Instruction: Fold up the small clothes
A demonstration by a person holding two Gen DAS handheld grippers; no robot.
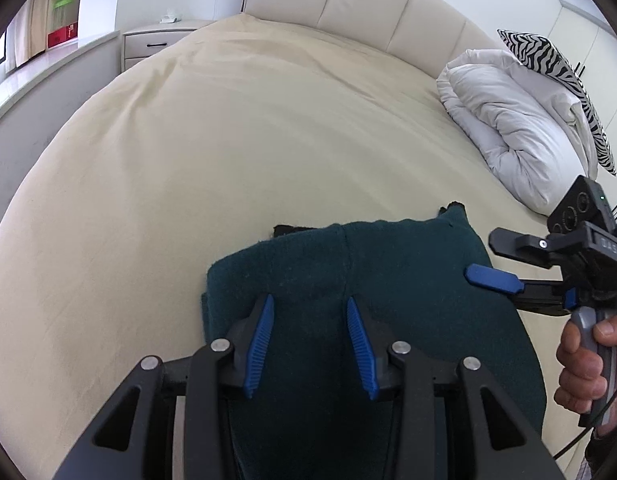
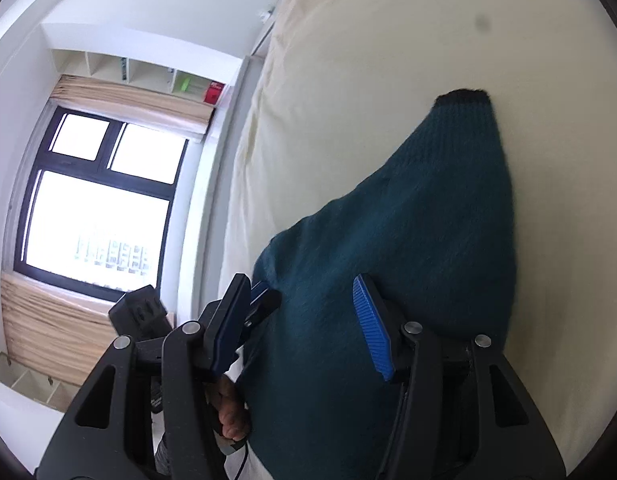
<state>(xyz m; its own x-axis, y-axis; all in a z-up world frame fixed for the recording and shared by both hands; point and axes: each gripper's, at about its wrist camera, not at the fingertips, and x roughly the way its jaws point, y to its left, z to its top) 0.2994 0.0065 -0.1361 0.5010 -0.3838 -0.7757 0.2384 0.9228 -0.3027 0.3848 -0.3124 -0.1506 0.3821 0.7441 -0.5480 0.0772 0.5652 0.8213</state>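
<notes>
A dark teal knitted garment (image 1: 348,272) with black trim lies folded on the cream bedsheet (image 1: 228,140). My left gripper (image 1: 310,304) is open, its blue fingers just above the garment's near part, nothing between them. My right gripper (image 1: 490,258) comes in from the right, held by a hand, jaws open over the garment's right edge. In the right wrist view the garment (image 2: 408,220) fills the lower middle with a black cuff at its far end, and my right gripper (image 2: 308,292) stands open over it. The left gripper's body (image 2: 140,312) shows at lower left.
A white duvet (image 1: 508,120) and a zebra-print pillow (image 1: 560,76) lie at the bed's right side by the padded headboard (image 1: 368,4). A white bedside cabinet (image 1: 156,40) stands at left. A window (image 2: 96,200) with curtains is beyond the bed.
</notes>
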